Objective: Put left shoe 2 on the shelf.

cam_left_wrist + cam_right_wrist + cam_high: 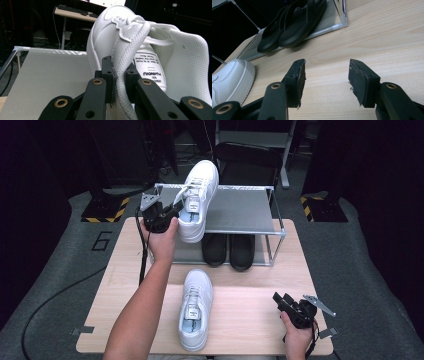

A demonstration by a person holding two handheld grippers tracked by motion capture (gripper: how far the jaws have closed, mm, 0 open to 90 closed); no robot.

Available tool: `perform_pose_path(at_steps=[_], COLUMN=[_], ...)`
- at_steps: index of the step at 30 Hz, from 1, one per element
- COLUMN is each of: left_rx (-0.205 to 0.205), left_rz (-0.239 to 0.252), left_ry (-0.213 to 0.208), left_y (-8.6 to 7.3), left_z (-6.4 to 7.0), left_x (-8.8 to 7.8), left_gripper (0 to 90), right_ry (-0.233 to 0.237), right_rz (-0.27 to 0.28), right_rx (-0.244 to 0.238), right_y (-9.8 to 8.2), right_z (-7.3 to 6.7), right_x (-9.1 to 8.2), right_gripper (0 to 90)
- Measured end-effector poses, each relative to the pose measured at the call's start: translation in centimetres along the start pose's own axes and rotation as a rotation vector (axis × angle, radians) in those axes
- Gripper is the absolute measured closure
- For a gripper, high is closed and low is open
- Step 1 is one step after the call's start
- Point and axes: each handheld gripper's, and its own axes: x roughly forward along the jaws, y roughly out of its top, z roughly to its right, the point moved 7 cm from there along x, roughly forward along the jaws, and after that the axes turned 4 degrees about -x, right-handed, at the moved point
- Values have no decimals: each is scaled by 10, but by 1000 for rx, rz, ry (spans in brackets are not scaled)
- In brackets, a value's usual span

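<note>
Closest to the person's edge of the wooden table (pixel 240 320), one white sneaker (pixel 195 309) lies flat with its toe pointing toward the metal shoe rack (pixel 240 210), and beside it the right gripper (pixel 326 78) hovers low over bare wood with its jaws spread and nothing between them. Up at the rack, the left gripper (pixel 119 72) pinches the heel collar of the other white sneaker (pixel 199 200), held over the top shelf's left part. Black sandals (pixel 229 250) sit on the lower shelf.
</note>
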Motion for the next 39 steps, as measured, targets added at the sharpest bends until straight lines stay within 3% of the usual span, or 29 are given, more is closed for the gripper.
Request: perform_pose_path(at_steps=[15,24,29,39], left_rx=[-43,-18,-50,-48], left_rz=[-15,-46,-68,-100], left_ry=[30,70,69,106], left_y=[2,9,7,1], left_z=[-1,5,9,14], left_x=[34,56,68,87], left_gripper=[828,827,827,827], right_ry=[-3,1,-1,5], right_rz=[10,12,13,18], right_rx=[13,17,17,29], right_y=[-1,0,0,0], right_z=[4,5,6,7], right_x=[-5,-6,-7,-9], right_gripper=[474,474,474,474])
